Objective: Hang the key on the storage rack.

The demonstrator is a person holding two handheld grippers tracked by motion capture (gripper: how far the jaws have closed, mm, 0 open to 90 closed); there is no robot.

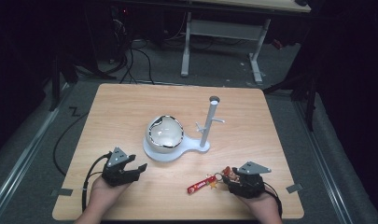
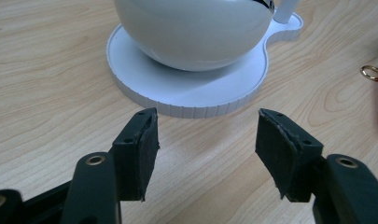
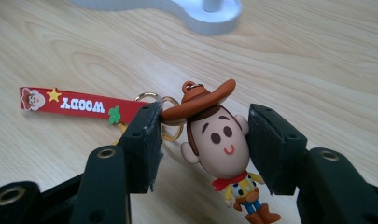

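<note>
Pale wood tabletop sits in a dark room, its near edge closest to the person's hands. At the near-left corner the left tool lies low over the wood, jaws spread wide with nothing between them; in the left gripper view bare wood separates its pads from the rim of the white base. Near the near-right corner the right tool has its jaws partly open around the cowboy figure of a keychain: the hat brim touches the left pad, the right pad sits just beside the head, and whether it presses I cannot tell. The red strap trails left along the near edge, with gold rings at the figure's hat. Bare wood lies between the two tools. At the tabletop's centre the base carries a white sphere, with an upright white post just to its right. Beyond them the far half and both far corners are bare wood.
</note>
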